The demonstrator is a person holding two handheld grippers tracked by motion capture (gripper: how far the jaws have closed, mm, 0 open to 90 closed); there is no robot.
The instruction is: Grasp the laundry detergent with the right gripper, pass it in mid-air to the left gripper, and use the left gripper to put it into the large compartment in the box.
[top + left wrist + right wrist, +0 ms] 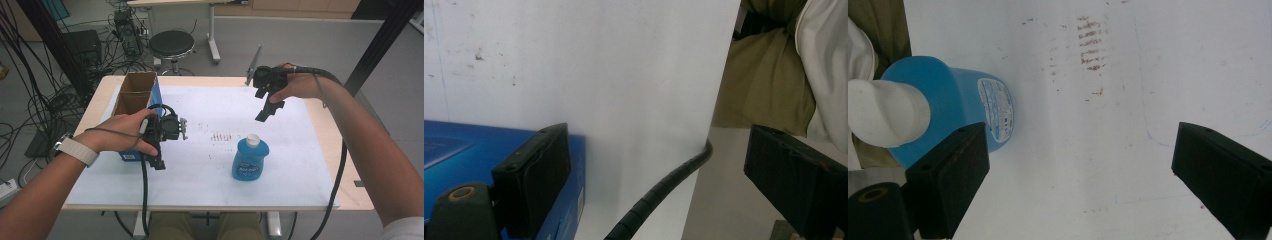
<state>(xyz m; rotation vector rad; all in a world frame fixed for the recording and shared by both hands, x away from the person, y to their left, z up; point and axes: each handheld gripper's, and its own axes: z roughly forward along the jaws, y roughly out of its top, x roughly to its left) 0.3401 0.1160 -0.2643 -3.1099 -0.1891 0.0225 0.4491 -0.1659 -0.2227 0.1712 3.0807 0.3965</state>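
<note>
Blue bottle [250, 160] stands upright, likely light, smooth plastic, slippery; best taken at the body's narrow sides under the white cap [253, 140]. Right gripper [266, 111] above, jaws spread, empty; left gripper [159, 162] likewise.

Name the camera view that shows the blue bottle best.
The high view: the blue bottle stands whole and upright on the white sheet, with cap, body and label visible. The right gripper view looks down on it from above, cropped at the left edge. The left gripper view gives the blue box instead.
</note>
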